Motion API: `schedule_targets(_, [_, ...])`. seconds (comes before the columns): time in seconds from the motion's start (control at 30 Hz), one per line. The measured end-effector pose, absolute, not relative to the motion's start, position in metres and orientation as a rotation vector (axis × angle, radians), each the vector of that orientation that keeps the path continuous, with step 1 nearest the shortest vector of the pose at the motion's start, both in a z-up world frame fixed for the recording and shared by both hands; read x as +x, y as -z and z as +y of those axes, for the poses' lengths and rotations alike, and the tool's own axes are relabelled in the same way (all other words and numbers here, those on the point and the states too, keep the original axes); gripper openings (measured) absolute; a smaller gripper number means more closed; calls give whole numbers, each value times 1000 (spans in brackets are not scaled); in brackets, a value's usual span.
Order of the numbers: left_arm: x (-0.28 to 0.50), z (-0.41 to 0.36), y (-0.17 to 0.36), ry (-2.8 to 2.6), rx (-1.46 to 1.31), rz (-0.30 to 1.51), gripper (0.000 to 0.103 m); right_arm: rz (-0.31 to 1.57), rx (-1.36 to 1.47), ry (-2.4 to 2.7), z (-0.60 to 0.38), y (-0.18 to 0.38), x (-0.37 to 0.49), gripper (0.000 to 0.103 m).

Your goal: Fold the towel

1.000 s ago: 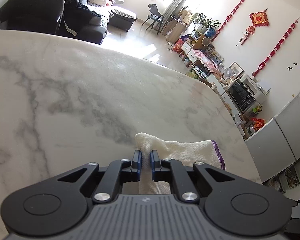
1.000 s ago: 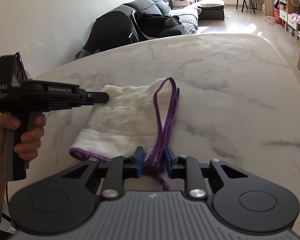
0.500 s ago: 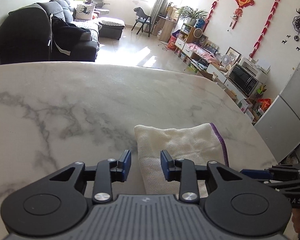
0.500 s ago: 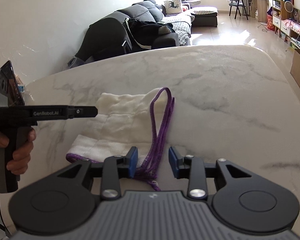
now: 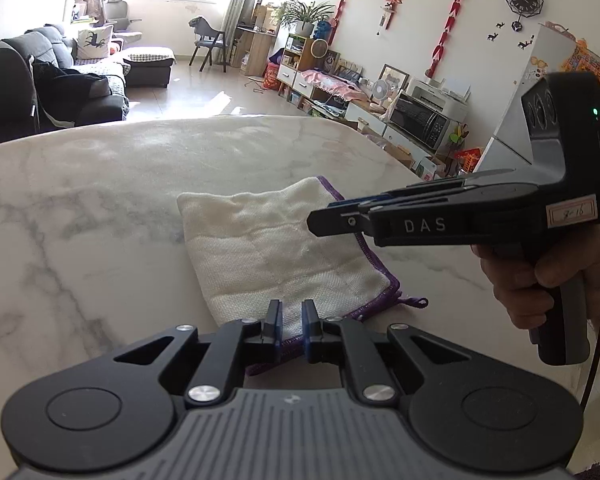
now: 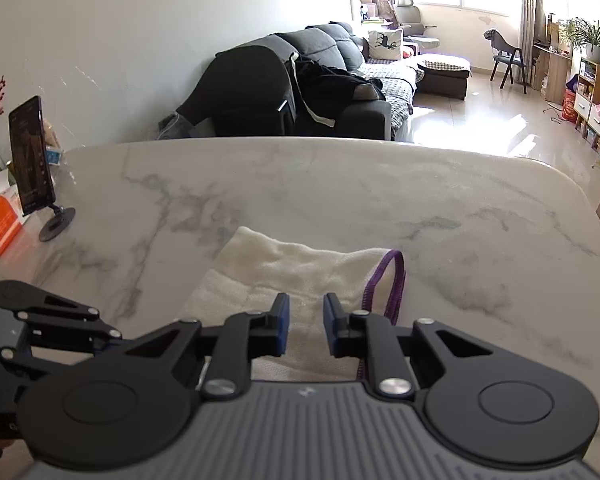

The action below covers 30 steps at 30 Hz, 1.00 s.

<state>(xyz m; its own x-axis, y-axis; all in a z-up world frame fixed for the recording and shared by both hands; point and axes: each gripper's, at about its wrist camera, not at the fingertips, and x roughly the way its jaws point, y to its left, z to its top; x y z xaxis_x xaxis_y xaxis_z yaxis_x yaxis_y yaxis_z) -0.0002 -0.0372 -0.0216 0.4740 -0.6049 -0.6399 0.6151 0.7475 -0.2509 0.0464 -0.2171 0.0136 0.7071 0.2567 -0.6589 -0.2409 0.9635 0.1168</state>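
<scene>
The towel (image 5: 284, 248) lies folded on the marble counter (image 5: 80, 208), so the step looks like starting another fold: both jaws are closing empty, left hand-held gripper (image 5: 291, 330) at its near hem, right hand-held gripper (image 6: 306, 328) above it, and next each must pinch an edge.

My towel (image 5: 284, 248) is cream-white with a purple stitched hem, lying on the white table (image 5: 80, 208) veined in grey. My left gripper (image 5: 291, 326) and right gripper (image 6: 304, 326) are black with blue pads. Beyond the table, the sofa (image 6: 320, 80) is dark grey.
</scene>
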Motion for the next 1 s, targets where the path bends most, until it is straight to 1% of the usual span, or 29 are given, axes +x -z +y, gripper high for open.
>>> schedule_targets(0.1, [-2,-34,28,750,-4,773,9,760,19,-234,-229,-4,55,17])
schedule_targets(0.13, [-2,-33,30,751,-9,772,10,766,21,-218,-234,-1,57,14])
schedule_targets(0.17, [-2,-33,30,752,-13,769,10,766,34,-211,-239,2,58,8])
schedule_targets(0.23, [-1,-33,30,753,-15,761,10,764,78,-215,-248,3,59,6])
schedule_targets(0.3, [-1,-33,30,752,-15,759,10,767,72,-212,-246,3,59,6])
schedule_targets(0.33, [-1,-33,30,751,-18,763,10,768,62,-209,-244,1,59,10])
schedule_targets(0.4, [0,-33,27,741,-36,777,13,762,67,-202,-242,-3,56,20])
schedule_targets(0.43, [1,-33,24,730,-51,789,21,753,69,-196,-241,-7,53,29])
schedule_targets(0.47, [1,-33,20,713,-59,791,36,746,66,-189,-239,-10,50,36])
schedule_targets(0.5, [-1,-33,16,690,-61,784,44,743,61,-181,-238,-14,48,38])
schedule_targets(0.53, [-3,-33,11,668,-62,777,59,744,53,-173,-237,-16,45,42])
schedule_targets(0.57, [-5,-34,7,647,-59,767,65,748,46,-162,-236,-19,42,49])
schedule_targets(0.6, [-8,-36,3,618,-48,760,68,754,41,-147,-236,-21,40,53])
schedule_targets(0.67, [-12,-40,-6,548,-22,754,82,758,32,-121,-236,-25,36,69])
schedule_targets(0.7, [-14,-42,-8,519,-9,758,83,759,27,-107,-235,-27,33,73])
schedule_targets(0.77, [-17,-48,-13,457,22,768,86,763,18,-79,-235,-31,26,89])
schedule_targets(0.8, [-19,-51,-14,422,42,779,88,768,15,-66,-234,-32,24,93])
schedule_targets(0.83, [-20,-54,-15,382,67,796,90,774,8,-52,-233,-34,21,101])
schedule_targets(0.9, [-21,-57,-15,319,93,828,90,780,-9,-21,-232,-36,14,103])
schedule_targets(1.0, [-23,-56,-15,239,91,875,97,800,-2,17,-232,-39,5,103])
